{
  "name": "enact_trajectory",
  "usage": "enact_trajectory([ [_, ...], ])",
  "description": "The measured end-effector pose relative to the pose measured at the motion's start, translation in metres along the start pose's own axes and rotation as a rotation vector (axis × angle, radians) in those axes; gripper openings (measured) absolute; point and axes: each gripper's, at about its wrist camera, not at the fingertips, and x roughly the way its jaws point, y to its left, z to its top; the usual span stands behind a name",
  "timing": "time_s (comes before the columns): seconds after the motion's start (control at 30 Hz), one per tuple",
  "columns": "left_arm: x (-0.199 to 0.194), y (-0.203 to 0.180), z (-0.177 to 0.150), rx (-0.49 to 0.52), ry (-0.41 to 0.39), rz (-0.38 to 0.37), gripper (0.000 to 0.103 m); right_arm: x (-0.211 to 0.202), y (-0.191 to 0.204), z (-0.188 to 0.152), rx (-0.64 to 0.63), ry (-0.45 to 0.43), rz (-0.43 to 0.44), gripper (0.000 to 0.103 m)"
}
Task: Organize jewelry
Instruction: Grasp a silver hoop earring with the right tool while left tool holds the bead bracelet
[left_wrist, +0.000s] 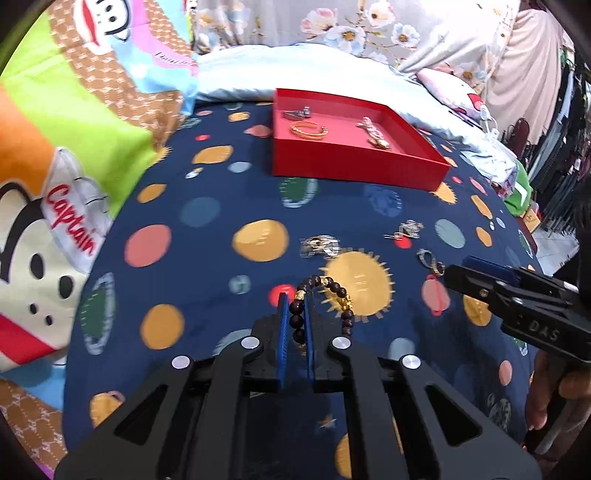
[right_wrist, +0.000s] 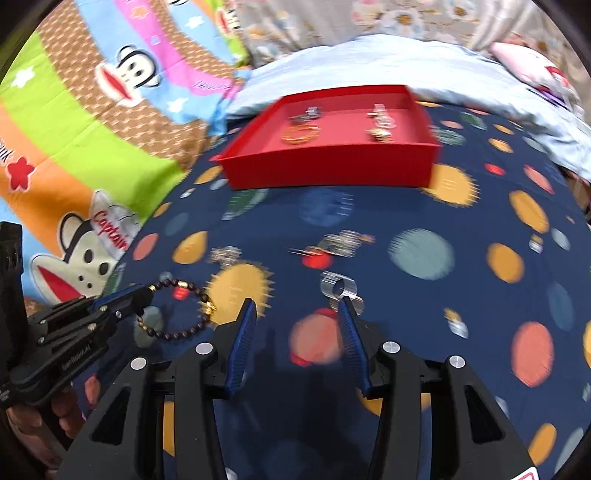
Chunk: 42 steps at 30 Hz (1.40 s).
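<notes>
Left hand-held gripper (left_wrist: 295, 306) clamped on bead bracelet (left_wrist: 325, 302), one side of loop pinched between blue pads, rest hanging free ahead; probably so for carrying to red tray (left_wrist: 354, 166) far ahead. Tray already holding gold bangle (left_wrist: 308, 130) and two other pieces. Right hand-held gripper (right_wrist: 297, 314) spread wide, empty, silver ring (right_wrist: 338, 288) just ahead, likely next pick. Bed surface, blurred.

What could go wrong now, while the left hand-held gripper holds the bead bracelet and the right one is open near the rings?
1. The left hand-held gripper pinches only a few beads; most of the bracelet hangs outside and could slip on the way to the tray.
2. The right hand-held gripper is open near the rings; a finger may push them away.
</notes>
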Motion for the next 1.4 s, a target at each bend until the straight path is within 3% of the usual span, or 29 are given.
enact_trajectory([
  [0.13, -0.002, 0.016, -0.003, -0.028, 0.001, 0.011, 0.007, 0.019, 0.028, 0.013, -0.059, 0.005, 0.034, 0.041],
  [0.47, 0.009, 0.034, -0.012, -0.078, 0.030, -0.011, 0.007, 0.065, 0.062, 0.032, -0.122, 0.062, 0.082, 0.015],
  [0.87, 0.013, 0.038, -0.013, -0.086, 0.038, -0.033, 0.007, 0.086, 0.061, 0.038, -0.122, 0.078, 0.050, 0.015],
  [1.03, 0.015, 0.038, -0.013, -0.092, 0.040, -0.037, 0.007, 0.083, 0.061, 0.035, -0.137, 0.076, 0.049, 0.002],
  [1.4, 0.009, 0.035, -0.010, -0.088, 0.026, -0.043, 0.007, 0.056, 0.054, 0.036, -0.107, 0.024, 0.064, 0.002],
])
